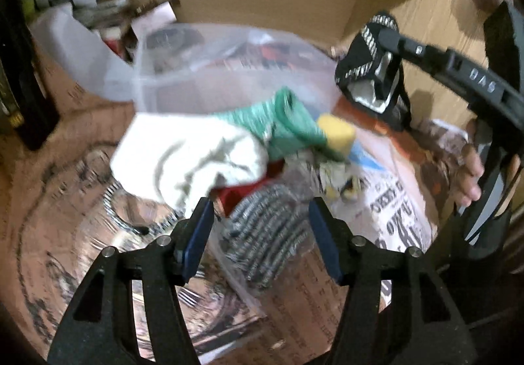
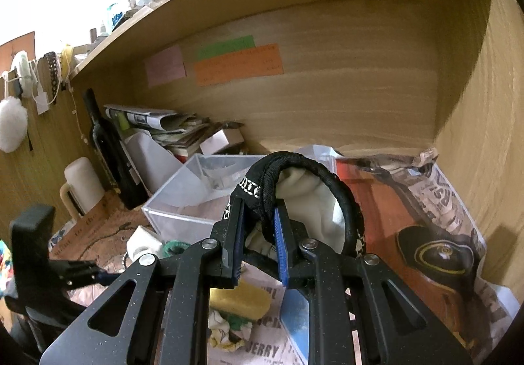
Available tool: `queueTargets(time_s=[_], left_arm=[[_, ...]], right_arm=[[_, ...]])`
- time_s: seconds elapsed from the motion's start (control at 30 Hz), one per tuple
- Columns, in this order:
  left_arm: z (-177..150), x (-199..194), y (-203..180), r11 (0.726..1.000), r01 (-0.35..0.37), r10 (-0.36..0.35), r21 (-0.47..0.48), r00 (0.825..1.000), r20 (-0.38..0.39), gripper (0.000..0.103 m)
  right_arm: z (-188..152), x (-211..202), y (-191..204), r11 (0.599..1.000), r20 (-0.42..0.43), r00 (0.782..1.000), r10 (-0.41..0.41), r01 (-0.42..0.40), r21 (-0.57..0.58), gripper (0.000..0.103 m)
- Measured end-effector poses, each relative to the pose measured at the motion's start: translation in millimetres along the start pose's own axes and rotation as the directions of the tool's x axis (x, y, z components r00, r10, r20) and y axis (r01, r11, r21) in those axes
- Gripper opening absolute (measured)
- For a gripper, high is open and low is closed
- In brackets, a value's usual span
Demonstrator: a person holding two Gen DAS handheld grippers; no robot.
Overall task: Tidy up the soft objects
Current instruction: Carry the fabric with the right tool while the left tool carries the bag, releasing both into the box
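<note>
Your right gripper is pinching the black-trimmed pouch at centre frame, holding it lifted in front of the clear plastic bin. Your left gripper is spread wide at lower centre, nothing between its blue pads, hovering over the grey striped cloth beside the white cloth, green cloth and yellow sponge.

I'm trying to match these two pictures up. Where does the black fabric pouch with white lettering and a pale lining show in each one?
Left wrist view: upper right, the black fabric pouch hangs from the right gripper.
Right wrist view: centre, the pouch is pinched at its rim.
Shared landmark: the clear plastic box, left of the pouch in both.
</note>
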State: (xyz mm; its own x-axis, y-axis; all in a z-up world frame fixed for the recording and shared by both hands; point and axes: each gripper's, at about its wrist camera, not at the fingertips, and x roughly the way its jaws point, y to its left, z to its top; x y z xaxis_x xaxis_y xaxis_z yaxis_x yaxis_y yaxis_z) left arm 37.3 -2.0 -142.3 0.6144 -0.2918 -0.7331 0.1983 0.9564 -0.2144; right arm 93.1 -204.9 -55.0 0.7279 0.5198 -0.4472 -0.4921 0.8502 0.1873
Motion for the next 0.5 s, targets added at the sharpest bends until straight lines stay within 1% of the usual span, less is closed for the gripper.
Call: queueTargets(time_s=[0.1, 0.27, 0.3, 0.4, 0.43, 0.5], left_arm=[[-5, 9, 0, 1.000, -0.012, 0.012, -0.001, 1.000, -0.012, 0.060], [-14, 16, 4, 1.000, -0.002, 0.001, -0.026, 1.000, -0.007, 0.060], [-15, 18, 5, 1.000, 0.004, -0.004, -0.030, 1.000, -0.013, 0.058], [-19, 17, 1, 1.000, -0.019, 0.019, -0.006, 1.000, 0.001, 0.040], [-19, 14, -1, 1.000, -0.030, 0.030, -0.004, 1.000, 0.008, 0.036], [-19, 9, -5, 0.999, -0.049, 0.049, 0.004, 0.999, 0.019, 0.032]], right_arm=[[-2, -4, -1, 1.000, -0.002, 1.000, -0.005, 0.005, 0.002, 0.016], [-5, -7, -2, 1.000, -0.004, 1.000, -0.005, 0.005, 0.012, 0.016], [-6, -7, -2, 1.000, -0.005, 1.000, -0.003, 0.003, 0.013, 0.016], [-7, -7, -1, 1.000, -0.007, 1.000, 0.001, -0.001, 0.009, 0.016], [-8, -7, 0, 1.000, -0.006, 1.000, 0.001, -0.001, 0.007, 0.016], [-8, -8, 1, 1.000, -0.004, 1.000, 0.002, -0.002, 0.003, 0.016]])
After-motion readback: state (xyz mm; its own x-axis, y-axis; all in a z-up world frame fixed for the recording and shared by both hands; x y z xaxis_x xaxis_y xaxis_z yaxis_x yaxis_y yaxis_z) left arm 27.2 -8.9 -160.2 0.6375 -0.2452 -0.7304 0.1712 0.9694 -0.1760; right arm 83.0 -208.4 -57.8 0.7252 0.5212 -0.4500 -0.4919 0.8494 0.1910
